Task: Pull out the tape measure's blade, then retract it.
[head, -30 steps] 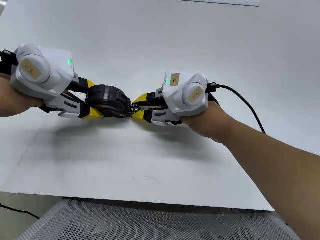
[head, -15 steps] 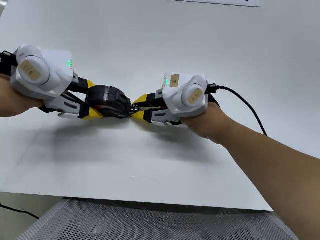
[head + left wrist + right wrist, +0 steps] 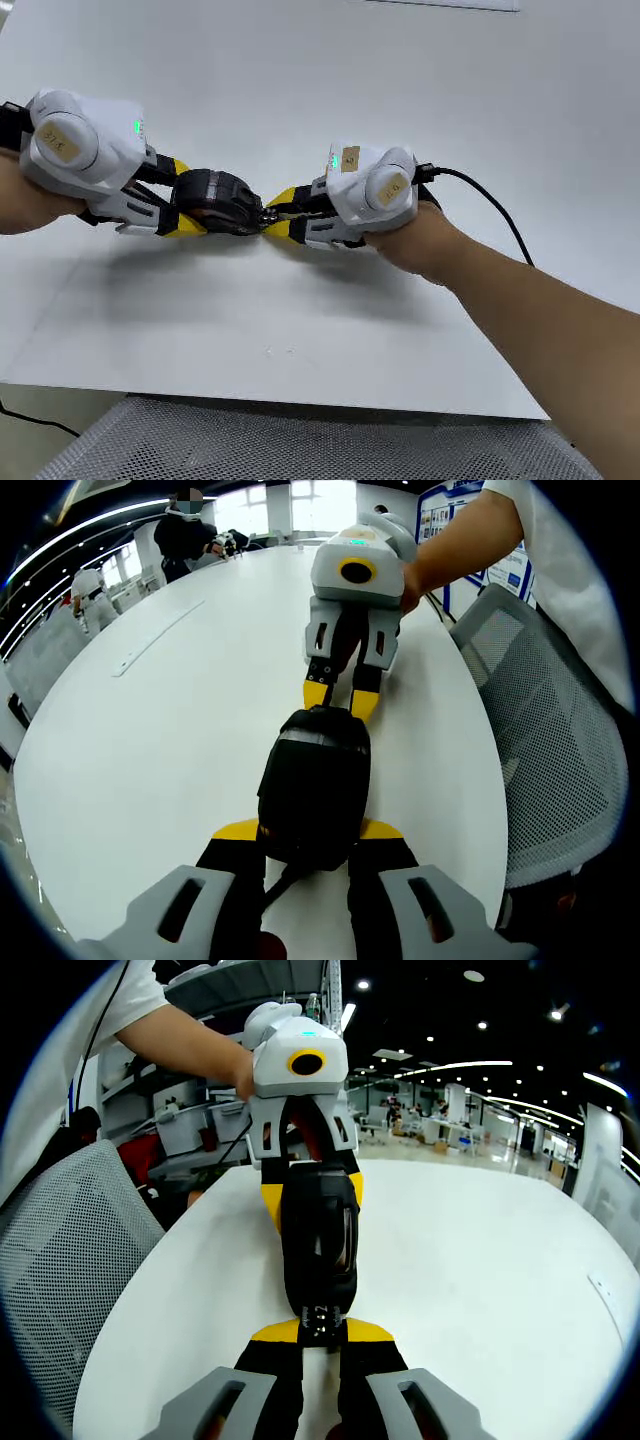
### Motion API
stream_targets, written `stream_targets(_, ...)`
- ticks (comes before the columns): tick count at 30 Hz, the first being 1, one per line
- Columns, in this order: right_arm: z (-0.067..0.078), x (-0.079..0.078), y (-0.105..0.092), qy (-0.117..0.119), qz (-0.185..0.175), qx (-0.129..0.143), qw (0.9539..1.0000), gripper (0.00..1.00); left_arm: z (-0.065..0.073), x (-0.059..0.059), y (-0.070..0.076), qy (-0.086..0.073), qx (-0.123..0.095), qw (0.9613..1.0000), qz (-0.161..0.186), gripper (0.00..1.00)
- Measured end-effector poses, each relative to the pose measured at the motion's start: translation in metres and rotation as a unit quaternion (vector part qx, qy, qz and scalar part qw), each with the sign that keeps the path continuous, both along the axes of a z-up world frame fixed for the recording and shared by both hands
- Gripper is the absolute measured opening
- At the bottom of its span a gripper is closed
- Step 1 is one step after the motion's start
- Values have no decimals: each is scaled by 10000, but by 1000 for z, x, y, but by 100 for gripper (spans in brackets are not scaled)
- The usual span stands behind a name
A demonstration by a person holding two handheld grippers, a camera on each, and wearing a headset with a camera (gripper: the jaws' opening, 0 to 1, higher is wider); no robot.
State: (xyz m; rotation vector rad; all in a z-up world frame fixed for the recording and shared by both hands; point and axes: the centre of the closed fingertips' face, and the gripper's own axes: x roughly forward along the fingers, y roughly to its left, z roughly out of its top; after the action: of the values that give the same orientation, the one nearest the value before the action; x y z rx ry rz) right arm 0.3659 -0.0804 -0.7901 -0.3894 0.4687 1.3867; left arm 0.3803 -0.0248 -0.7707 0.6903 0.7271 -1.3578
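1. Left gripper [image 3: 185, 207] is clamped across the rear of the tape measure [image 3: 222, 202]. Right gripper [image 3: 279, 216] faces it nose to nose, its jaws pinched on the blade tip [image 3: 321, 1320].
2. Compared with half a second and one second ago, both grippers and the case sit in nearly the same spot in the head view. The gap between the case mouth and the right gripper's tips is no wider, so no length of blade shows.
3. White table [image 3: 400, 110] lies under both grippers, with shadows directly below them. I cannot tell whether the case touches the surface.
4. The black case is held between the two grippers, and its long axis runs left to right in line with both sets of jaws.
5. The mouth end points at the right gripper and the rounded back end sits between the left gripper's yellow fingertips [image 3: 236, 830].
6. The blade tip sits right at the case mouth.
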Motion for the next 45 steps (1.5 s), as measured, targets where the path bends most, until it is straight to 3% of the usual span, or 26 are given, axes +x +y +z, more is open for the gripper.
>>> stream_targets(1, 0, -2, -1, 4, 15, 6, 10000, 8, 0, 0, 1, -49, 26, 10000, -58, 26)
stream_targets(10, 1, 0, -3, -19, -20, -15, 10000, 8, -1, 1, 1, 0, -4, 10000, 25, 26)
stream_targets(45, 3, -9, -51, 25, -229, -280, 9993, 8, 0, -1, 0, -2, -19, 10000, 79, 26)
